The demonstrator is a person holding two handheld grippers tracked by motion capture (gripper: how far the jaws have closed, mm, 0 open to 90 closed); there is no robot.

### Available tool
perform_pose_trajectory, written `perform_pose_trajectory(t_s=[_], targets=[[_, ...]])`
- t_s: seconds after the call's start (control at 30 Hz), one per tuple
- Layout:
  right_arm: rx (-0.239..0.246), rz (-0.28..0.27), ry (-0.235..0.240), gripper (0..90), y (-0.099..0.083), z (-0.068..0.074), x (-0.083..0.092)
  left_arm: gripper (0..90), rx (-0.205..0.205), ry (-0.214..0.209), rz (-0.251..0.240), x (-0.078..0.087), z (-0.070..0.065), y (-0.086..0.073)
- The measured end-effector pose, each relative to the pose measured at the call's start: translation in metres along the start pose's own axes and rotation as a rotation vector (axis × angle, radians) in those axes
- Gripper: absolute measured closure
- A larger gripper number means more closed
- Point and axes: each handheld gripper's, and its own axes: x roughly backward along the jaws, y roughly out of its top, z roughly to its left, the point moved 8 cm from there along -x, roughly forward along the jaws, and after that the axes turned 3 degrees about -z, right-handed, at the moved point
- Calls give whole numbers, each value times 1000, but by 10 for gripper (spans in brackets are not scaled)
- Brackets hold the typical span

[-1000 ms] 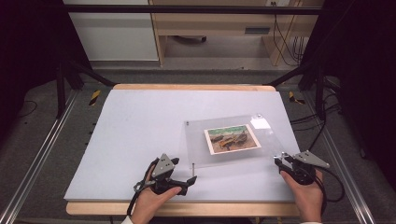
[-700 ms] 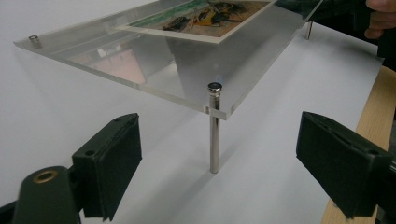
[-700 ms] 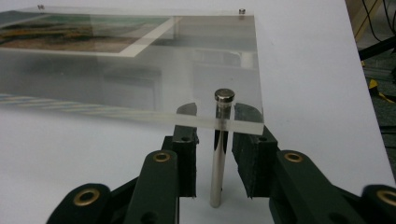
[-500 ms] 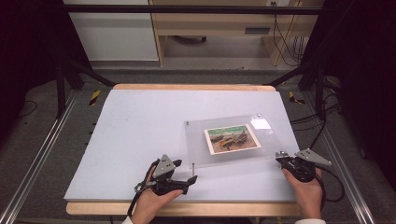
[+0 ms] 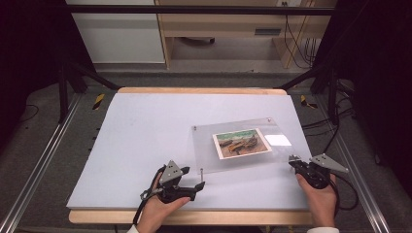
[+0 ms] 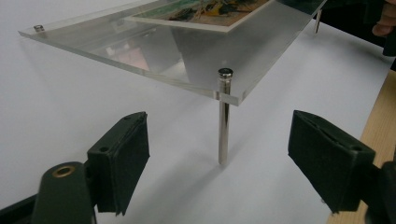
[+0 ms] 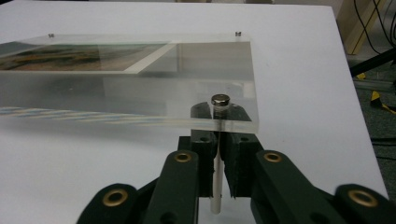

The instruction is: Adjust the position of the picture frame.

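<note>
- The right gripper (image 7: 218, 163) has just clamped its black jaws on the slim metal standoff post (image 7: 217, 154) under the near right corner of the clear acrylic photo frame (image 5: 243, 145).
- The left gripper (image 6: 219, 158), jaws apart and just closing, straddles the near left metal post (image 6: 223, 121) without touching; centre it before squeezing.
- Farther off, the landscape photo (image 5: 241, 142) sits inside the frame; keep the frame level on the white table (image 5: 136, 131).

A clear acrylic panel (image 5: 243, 145) with a picture (image 5: 241, 142) stands on the white worktop (image 5: 145, 126), a hand-held gripper at each near corner.
</note>
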Motion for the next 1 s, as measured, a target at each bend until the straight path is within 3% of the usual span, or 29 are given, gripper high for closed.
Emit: perform_pose_trajectory(t_s=[0.3, 0.43, 0.53, 0.57, 0.63, 0.7, 0.8, 1.0], targets=[[-1, -23, -2, 851, 8, 2, 4, 268, 3, -1, -9, -4, -1, 0], [1, -26, -1, 852, 13, 8, 8, 403, 16, -4, -30, -8, -1, 2], [6, -30, -2, 852, 14, 9, 10, 444, 31, -6, -54, -10, 0, 4], [1, -25, 2, 852, 14, 11, 11, 584, 33, -14, -70, -10, 0, 6], [6, -24, 1, 852, 14, 10, 11, 606, 26, -8, -96, -10, 0, 10], [12, -18, -8, 852, 12, 10, 10, 689, 23, -19, -117, -9, -2, 13], [-7, -10, 2, 853, 10, 11, 11, 792, 58, -12, -150, -8, 1, 16], [-6, -4, 6, 852, 9, 11, 11, 842, 88, -22, -158, -8, 3, 15]])
